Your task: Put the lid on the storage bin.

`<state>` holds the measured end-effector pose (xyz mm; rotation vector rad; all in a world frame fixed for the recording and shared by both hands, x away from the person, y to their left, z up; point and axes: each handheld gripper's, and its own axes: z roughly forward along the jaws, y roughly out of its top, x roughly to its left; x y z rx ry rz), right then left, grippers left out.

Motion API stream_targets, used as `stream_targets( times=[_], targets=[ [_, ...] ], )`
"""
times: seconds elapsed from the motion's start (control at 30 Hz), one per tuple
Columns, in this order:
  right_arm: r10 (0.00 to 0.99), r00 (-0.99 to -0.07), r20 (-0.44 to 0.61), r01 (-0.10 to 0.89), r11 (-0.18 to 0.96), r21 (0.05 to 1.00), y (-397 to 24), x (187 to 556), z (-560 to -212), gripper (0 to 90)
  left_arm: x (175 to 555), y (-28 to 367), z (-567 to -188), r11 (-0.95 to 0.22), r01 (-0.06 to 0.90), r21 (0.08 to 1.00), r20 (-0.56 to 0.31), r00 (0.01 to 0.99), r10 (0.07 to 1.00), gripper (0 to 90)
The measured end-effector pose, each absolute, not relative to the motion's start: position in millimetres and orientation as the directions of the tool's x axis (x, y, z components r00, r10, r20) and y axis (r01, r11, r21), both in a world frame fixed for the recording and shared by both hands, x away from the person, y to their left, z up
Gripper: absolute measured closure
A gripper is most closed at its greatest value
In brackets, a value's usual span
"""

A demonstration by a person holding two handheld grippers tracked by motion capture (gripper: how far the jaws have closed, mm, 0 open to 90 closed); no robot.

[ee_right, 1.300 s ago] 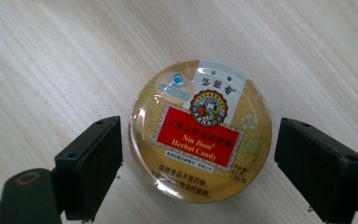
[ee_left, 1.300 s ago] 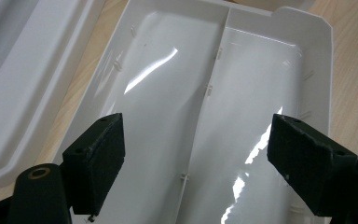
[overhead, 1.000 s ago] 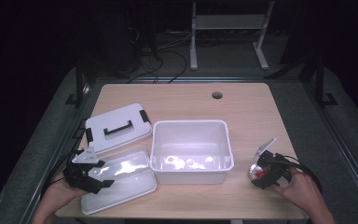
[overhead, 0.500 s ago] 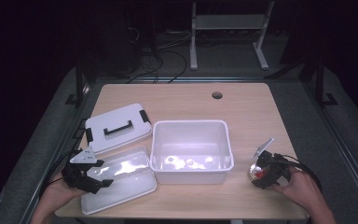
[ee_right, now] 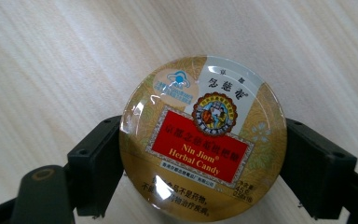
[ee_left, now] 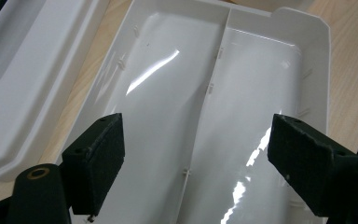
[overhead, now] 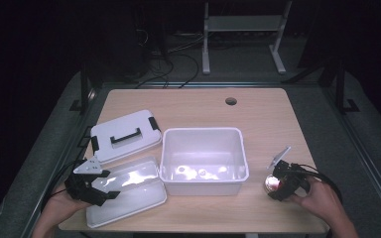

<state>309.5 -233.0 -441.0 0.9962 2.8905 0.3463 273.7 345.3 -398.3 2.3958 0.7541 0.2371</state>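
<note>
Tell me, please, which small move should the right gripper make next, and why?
Probably lift the candy tin off the table and carry it toward the open white bin. The right gripper has a jaw against each side of the tin, and the tin seems to rest on the wood.

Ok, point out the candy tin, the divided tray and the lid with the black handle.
candy tin (ee_right: 203,140): right gripper view, on its red label.
divided tray (ee_left: 205,93): left gripper view, on its centre divider.
lid with the black handle (overhead: 125,136): high view, on the handle.
</note>
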Motion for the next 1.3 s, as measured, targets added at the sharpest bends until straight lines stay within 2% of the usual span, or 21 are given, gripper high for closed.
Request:
stream_targets(
  times=[0.23, 0.5, 1.03, 1.3],
  targets=[
    [0.606, -0.794, 0.040, 0.595, 0.762, 0.255, -235, 309, -433, 20.0, 273, 348, -398, -0.646, 0.459, 0.610, -0.015, 0.822, 0.570, 18.2],
    [0.571, -0.821, 0.017, 0.549, 0.782, 0.296, -232, 311, -401, 20.0, 273, 353, -398, -0.639, 0.462, 0.615, -0.017, 0.818, 0.575, 18.0],
    [0.403, -0.910, -0.097, 0.354, 0.876, 0.327, -212, 321, -328, 20.1, 272, 356, -398, -0.633, 0.466, 0.618, -0.024, 0.816, 0.578, 17.9],
    [0.338, -0.929, -0.150, 0.282, 0.910, 0.306, -199, 322, -300, 20.1, 272, 357, -399, -0.630, 0.471, 0.618, -0.028, 0.813, 0.582, 17.9]
  ],
)
